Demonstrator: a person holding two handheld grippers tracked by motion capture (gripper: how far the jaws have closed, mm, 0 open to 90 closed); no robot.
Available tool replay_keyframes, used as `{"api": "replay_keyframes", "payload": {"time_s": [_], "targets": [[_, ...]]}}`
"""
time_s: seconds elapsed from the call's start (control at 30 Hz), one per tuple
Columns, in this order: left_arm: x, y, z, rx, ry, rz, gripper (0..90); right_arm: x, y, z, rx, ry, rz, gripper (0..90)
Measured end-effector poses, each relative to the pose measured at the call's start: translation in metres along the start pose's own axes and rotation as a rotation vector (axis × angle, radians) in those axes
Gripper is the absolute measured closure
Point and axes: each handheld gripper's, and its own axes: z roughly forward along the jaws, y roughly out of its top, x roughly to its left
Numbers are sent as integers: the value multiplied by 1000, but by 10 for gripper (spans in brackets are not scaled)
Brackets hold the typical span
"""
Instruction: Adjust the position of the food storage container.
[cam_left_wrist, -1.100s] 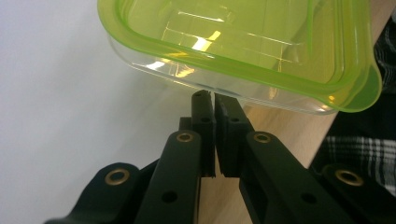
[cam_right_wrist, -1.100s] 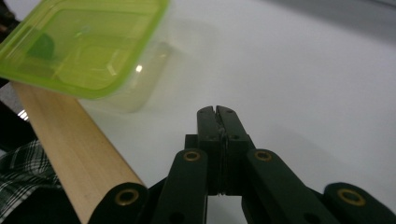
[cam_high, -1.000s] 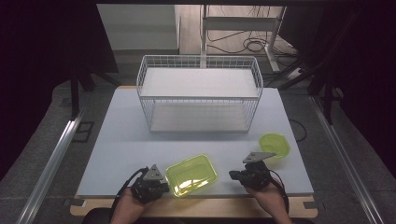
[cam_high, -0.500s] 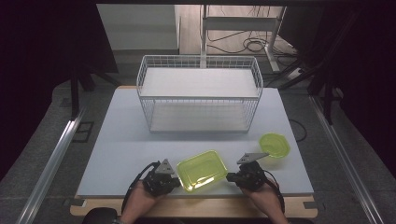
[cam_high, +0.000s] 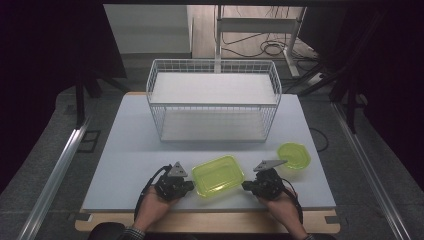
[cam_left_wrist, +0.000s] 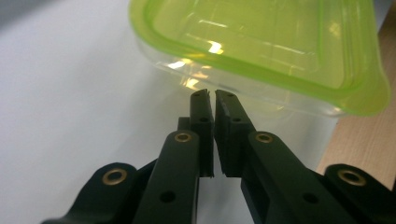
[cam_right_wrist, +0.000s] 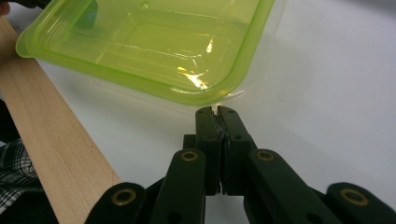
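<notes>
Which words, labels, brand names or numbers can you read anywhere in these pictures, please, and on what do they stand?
None: no text can be read.
Green rectangular container: raised moulded lines in its base, no letters to make out.
Small green container: too small to tell.
Wire basket, white table, left gripper and right gripper: no markings visible.

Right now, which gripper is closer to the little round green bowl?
The right gripper is nearer. It sits just to the near-left of the small green bowl. The left gripper is beyond the rectangular green container, which lies between the two grippers.
</notes>
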Motion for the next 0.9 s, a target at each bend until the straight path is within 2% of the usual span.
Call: {"api": "replay_keyframes", "payload": {"time_s": [0.13, 0.2, 0.37, 0.53, 0.63, 0.67, 0.7, 0.83, 0.9], "targets": [[3, -4, -9, -17, 17, -16, 810, -1, -2, -7, -16, -19, -4, 835], [3, -10, -19, -45, 44, -28, 709, -3, -5, -14, -43, -40, -10, 783], [1, -20, -35, -84, 76, -21, 498, -7, -6, -25, -95, -37, -30, 670], [-1, -26, -39, -89, 96, -22, 367, -6, -8, -25, -94, -60, -46, 547], [-5, -30, -39, -75, 128, -14, 200, -6, -8, -24, -94, -75, -56, 418], [-5, -30, -39, -75, 128, -14, 163, -6, -8, -24, -94, -75, -56, 418], [-7, -32, -38, -62, 117, -13, 118, -6, -9, -24, -95, -70, -56, 375], [-9, -38, -37, -42, 118, 5, 45, -6, -10, -22, -92, -57, -51, 309], [-10, -40, -38, -42, 122, 9, 40, -7, -10, -22, -93, -53, -51, 292]]}}
